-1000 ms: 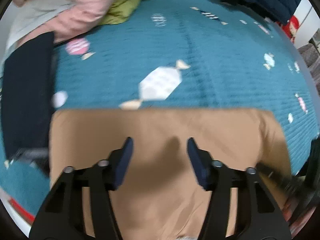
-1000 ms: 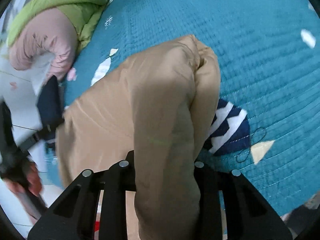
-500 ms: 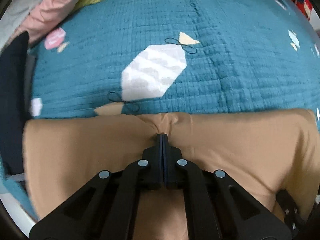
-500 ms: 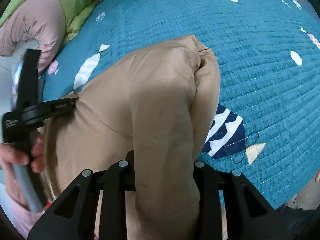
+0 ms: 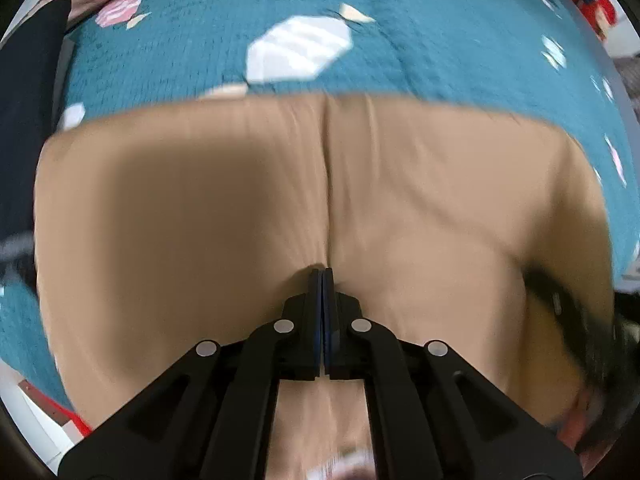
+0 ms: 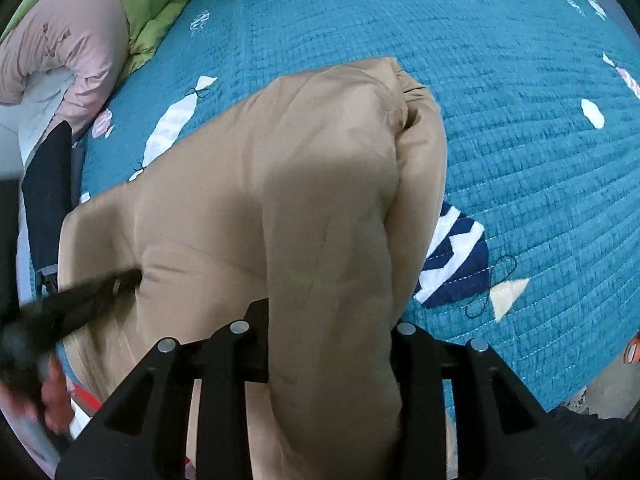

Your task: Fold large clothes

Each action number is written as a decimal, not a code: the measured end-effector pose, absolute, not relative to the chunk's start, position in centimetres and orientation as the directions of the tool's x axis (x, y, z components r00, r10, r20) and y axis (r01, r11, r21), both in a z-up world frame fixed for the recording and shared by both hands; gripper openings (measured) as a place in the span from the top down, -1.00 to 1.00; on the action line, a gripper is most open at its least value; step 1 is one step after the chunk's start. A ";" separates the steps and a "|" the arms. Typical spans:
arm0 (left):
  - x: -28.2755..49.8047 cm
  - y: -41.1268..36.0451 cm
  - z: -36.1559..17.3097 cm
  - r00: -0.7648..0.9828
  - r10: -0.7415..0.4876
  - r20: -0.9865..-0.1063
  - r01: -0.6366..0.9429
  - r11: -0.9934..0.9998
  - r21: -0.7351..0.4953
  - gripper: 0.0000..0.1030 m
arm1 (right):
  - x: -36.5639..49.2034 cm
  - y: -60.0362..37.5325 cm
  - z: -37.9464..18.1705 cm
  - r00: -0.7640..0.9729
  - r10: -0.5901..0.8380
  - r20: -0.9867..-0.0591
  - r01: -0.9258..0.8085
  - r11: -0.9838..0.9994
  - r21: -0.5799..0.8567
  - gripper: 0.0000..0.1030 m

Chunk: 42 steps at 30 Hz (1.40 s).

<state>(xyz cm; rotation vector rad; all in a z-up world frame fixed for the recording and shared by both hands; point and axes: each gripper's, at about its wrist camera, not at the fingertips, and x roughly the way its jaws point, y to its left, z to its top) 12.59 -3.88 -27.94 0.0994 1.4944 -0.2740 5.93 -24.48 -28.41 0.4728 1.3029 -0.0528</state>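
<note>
Now | left gripper (image 5: pixel 322 276) clenched, pinching tan garment (image 5: pixel 420 208) below | right gripper (image 6: pixel 332 320) opening around thick fold | garment stretches leftward between them

The tan garment (image 6: pixel 332 208) is smooth woven cloth with a faint sheen, creased softly. The teal bedspread (image 6: pixel 500 128) is matt quilted cloth, ribbed and rough-textured, with stitched patches. Both the left gripper (image 5: pixel 322 280) and the right gripper (image 6: pixel 328 328) are matt black plastic with pale, round metal-looking rivets.
</note>
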 end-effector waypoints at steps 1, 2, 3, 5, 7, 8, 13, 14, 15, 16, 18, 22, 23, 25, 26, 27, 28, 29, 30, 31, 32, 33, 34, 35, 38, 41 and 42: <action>11.6 -3.6 -28.0 0.047 -0.114 -0.992 0.246 0.964 -0.099 1.00 | 5.9 -24.6 -28.6 0.277 0.234 -0.932 0.304 0.899 0.316 0.39; 10.8 -3.3 -28.3 0.046 -0.112 -0.993 0.246 0.964 -0.097 1.00 | 5.9 -24.8 -28.8 0.275 0.243 -0.930 0.308 0.894 0.325 0.38; 10.0 -2.9 -29.2 0.064 -0.120 -0.991 0.240 0.965 -0.102 1.00 | 5.9 -24.8 -29.0 0.270 0.252 -0.929 0.310 0.891 0.331 0.34; 10.1 -2.4 -30.7 0.091 -0.154 -0.984 0.201 0.971 -0.133 1.00 | 6.0 -24.7 -29.1 0.266 0.257 -0.929 0.308 0.891 0.334 0.29; 10.9 -2.0 -30.9 0.078 -0.178 -0.981 0.165 0.973 -0.163 1.00 | 6.2 -24.2 -28.8 0.260 0.229 -0.938 0.299 0.904 0.304 0.29; 10.9 -1.7 -30.3 0.060 -0.179 -0.982 0.140 0.976 -0.169 1.00 | 6.3 -24.1 -28.6 0.258 0.221 -0.941 0.296 0.909 0.294 0.29; 6.4 -0.8 -28.1 0.001 -0.151 -0.989 0.170 0.974 -0.148 1.00 | 5.9 -24.6 -28.6 0.261 0.237 -0.936 0.299 0.902 0.312 0.29; 5.8 -0.2 -29.2 -0.016 -0.145 -0.989 0.146 0.978 -0.146 1.00 | 5.8 -24.8 -28.9 0.259 0.249 -0.933 0.308 0.895 0.324 0.29; 6.0 0.7 -30.6 -0.017 -0.184 -0.983 0.116 0.976 -0.185 1.00 | 5.8 -24.9 -29.1 0.256 0.258 -0.932 0.316 0.889 0.332 0.26; 6.3 1.1 -31.3 -0.017 -0.205 -0.979 0.102 0.973 -0.205 0.96 | 5.7 -24.9 -29.3 0.254 0.264 -0.930 0.323 0.883 0.339 0.23; 7.0 1.5 -31.4 -0.049 -0.223 -0.973 0.058 0.972 -0.226 0.96 | 5.8 -24.7 -29.2 0.252 0.253 -0.934 0.321 0.889 0.327 0.22; 6.5 0.0 -27.9 -0.004 -0.162 -0.987 0.146 0.976 -0.160 1.00 | 5.9 -24.9 -28.8 0.249 0.249 -0.936 0.311 0.895 0.320 0.23; 6.7 0.0 -27.1 0.022 -0.165 -0.986 0.145 0.976 -0.160 1.00 | 5.9 -25.2 -28.9 0.248 0.260 -0.933 0.320 0.887 0.332 0.23; 8.2 -0.1 -25.8 0.083 -0.180 -0.980 0.133 0.977 -0.168 1.00 | 5.9 -25.4 -29.1 0.246 0.272 -0.930 0.330 0.879 0.344 0.22; 9.0 -0.3 -25.6 0.104 -0.175 -0.979 0.126 0.979 -0.162 1.00 | 5.9 -25.4 -29.1 0.245 0.274 -0.930 0.330 0.878 0.346 0.22; 10.3 -0.8 -25.5 0.125 -0.166 -0.978 0.129 0.980 -0.149 1.00 | 6.0 -25.4 -29.1 0.244 0.272 -0.931 0.329 0.880 0.344 0.22; 11.4 -1.0 -26.0 0.128 -0.162 -0.978 0.136 0.980 -0.145 1.00 | 6.0 -25.3 -29.1 0.242 0.271 -0.932 0.327 0.881 0.342 0.22; 12.6 -1.7 -27.0 0.114 -0.140 -0.984 0.132 0.983 -0.125 1.00 | 6.1 -25.2 -29.1 0.241 0.274 -0.931 0.324 0.882 0.344 0.22; 14.2 -2.7 -27.9 0.081 -0.136 -0.987 0.135 0.983 -0.124 1.00 | 6.2 -25.2 -29.1 0.239 0.275 -0.931 0.321 0.883 0.343 0.20; 14.8 -3.3 -29.0 0.069 -0.125 -0.990 0.168 0.979 -0.112 1.00 | 6.3 -25.2 -29.1 0.239 0.277 -0.931 0.319 0.883 0.345 0.19; 15.3 -2.5 -29.4 0.075 -0.116 -0.990 0.184 0.978 -0.100 1.00 | 6.3 -25.1 -29.1 0.239 0.278 -0.930 0.321 0.882 0.346 0.19; 15.3 -2.6 -29.1 0.074 -0.106 -0.992 0.180 0.979 -0.092 1.00 | 6.4 -25.2 -29.2 0.235 0.273 -0.933 0.327 0.881 0.341 0.19; 15.2 -2.8 -28.6 0.069 -0.104 -0.992 0.167 0.982 -0.092 0.99 | 6.4 -25.2 -29.2 0.233 0.271 -0.934 0.331 0.881 0.338 0.19; 14.7 -2.5 -27.8 0.065 -0.113 -0.991 0.141 0.985 -0.103 1.00 | 6.3 -25.2 -29.1 0.231 0.270 -0.935 0.333 0.881 0.337 0.19; 12.4 -1.3 -26.3 0.079 -0.118 -0.990 0.126 0.986 -0.108 1.00 | 6.1 -25.5 -29.1 0.242 0.289 -0.926 0.336 0.870 0.360 0.19; 11.8 -0.9 -28.9 0.084 -0.146 -0.986 0.118 0.984 -0.136 0.99 | 6.1 -25.2 -29.3 0.246 0.285 -0.926 0.308 0.883 0.354 0.19; 12.0 -0.9 -28.7 0.085 -0.156 -0.984 0.105 0.984 -0.147 0.99 | 6.1 -24.9 -29.0 0.250 0.265 -0.931 0.294 0.895 0.334 0.19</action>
